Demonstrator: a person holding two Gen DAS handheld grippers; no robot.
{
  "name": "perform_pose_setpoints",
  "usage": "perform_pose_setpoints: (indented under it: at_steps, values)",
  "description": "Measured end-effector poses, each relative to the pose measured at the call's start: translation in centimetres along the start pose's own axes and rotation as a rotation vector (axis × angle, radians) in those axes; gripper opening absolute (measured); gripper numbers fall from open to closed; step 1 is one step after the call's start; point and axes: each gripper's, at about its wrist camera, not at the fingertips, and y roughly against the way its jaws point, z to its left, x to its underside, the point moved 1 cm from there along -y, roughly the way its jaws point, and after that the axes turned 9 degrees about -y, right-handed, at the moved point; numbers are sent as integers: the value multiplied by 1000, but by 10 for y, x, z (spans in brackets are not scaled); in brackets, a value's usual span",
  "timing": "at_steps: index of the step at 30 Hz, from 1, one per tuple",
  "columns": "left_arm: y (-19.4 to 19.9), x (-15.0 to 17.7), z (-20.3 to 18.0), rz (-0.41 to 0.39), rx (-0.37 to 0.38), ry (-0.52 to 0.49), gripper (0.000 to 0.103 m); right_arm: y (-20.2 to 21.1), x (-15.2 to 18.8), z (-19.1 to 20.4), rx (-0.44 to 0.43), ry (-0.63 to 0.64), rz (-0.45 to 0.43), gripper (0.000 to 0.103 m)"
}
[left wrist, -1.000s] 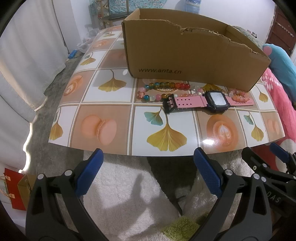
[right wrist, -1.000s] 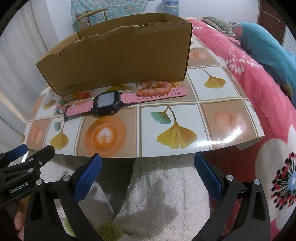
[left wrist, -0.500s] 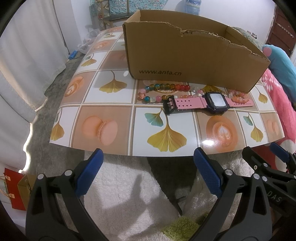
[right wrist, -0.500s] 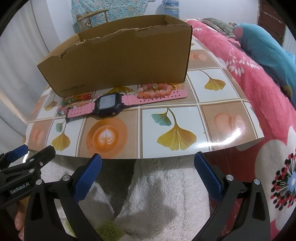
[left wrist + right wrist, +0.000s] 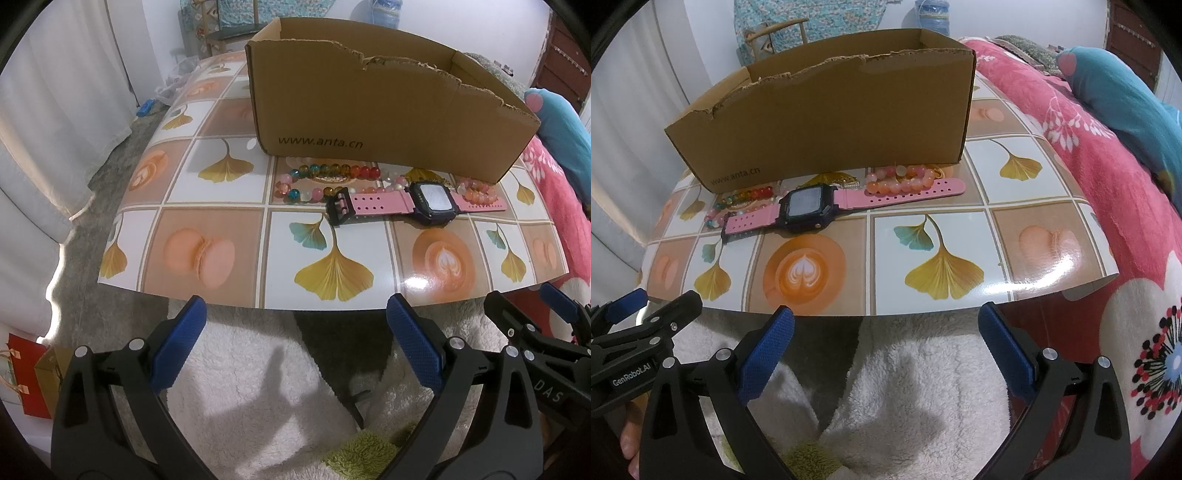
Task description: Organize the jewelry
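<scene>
Both hand-held grippers, left (image 5: 295, 343) and right (image 5: 886, 343), spread wide, empty, bottom of frame. Pink watch (image 5: 399, 203) and bead bracelets (image 5: 325, 181) mid-frame on desk (image 5: 221, 240), before cardboard box (image 5: 369, 107).

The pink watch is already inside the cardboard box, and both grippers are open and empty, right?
Not quite. The pink watch is not inside the cardboard box; it lies flat on the table in front of the box, beside the bead bracelets. The left wrist view shows this clearly. The rest is right: the left gripper and right gripper are open and empty.
</scene>
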Motion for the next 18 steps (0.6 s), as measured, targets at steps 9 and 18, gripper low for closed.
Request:
perform_pose_setpoints:
  at_steps: [9, 18]
  values:
    - [-2, 2, 0, -1, 3, 4, 94, -1, 0, -1, 6, 0, -3, 97]
    - [-6, -3, -2, -15, 5, -26, 94, -3, 0, 0, 38, 2, -20, 97]
